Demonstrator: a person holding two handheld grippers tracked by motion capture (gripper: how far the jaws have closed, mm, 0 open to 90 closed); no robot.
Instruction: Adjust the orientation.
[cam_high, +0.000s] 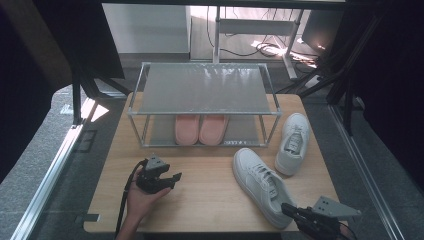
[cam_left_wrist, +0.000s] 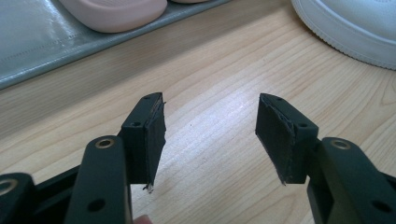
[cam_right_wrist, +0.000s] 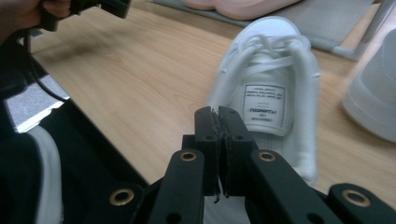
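Two white sneakers lie on the wooden table (cam_high: 200, 200): one (cam_high: 260, 185) slants toward the front right, the other (cam_high: 292, 142) rests beside the rack's right leg. My right gripper (cam_high: 287, 209) is at the front right edge, just behind the nearer sneaker's heel. In the right gripper view its pads (cam_right_wrist: 217, 116) are pressed together with nothing visible between them, and the sneaker's opening (cam_right_wrist: 266, 98) lies right beyond. My left gripper (cam_high: 175, 177) is held at the front left, open (cam_left_wrist: 210, 130) over bare wood.
A metal shoe rack (cam_high: 202, 90) stands at the back of the table, with a pair of pink slippers (cam_high: 200, 129) on its lower shelf (cam_left_wrist: 37, 42). Black frame posts flank the table. Bare wood lies between the two grippers.
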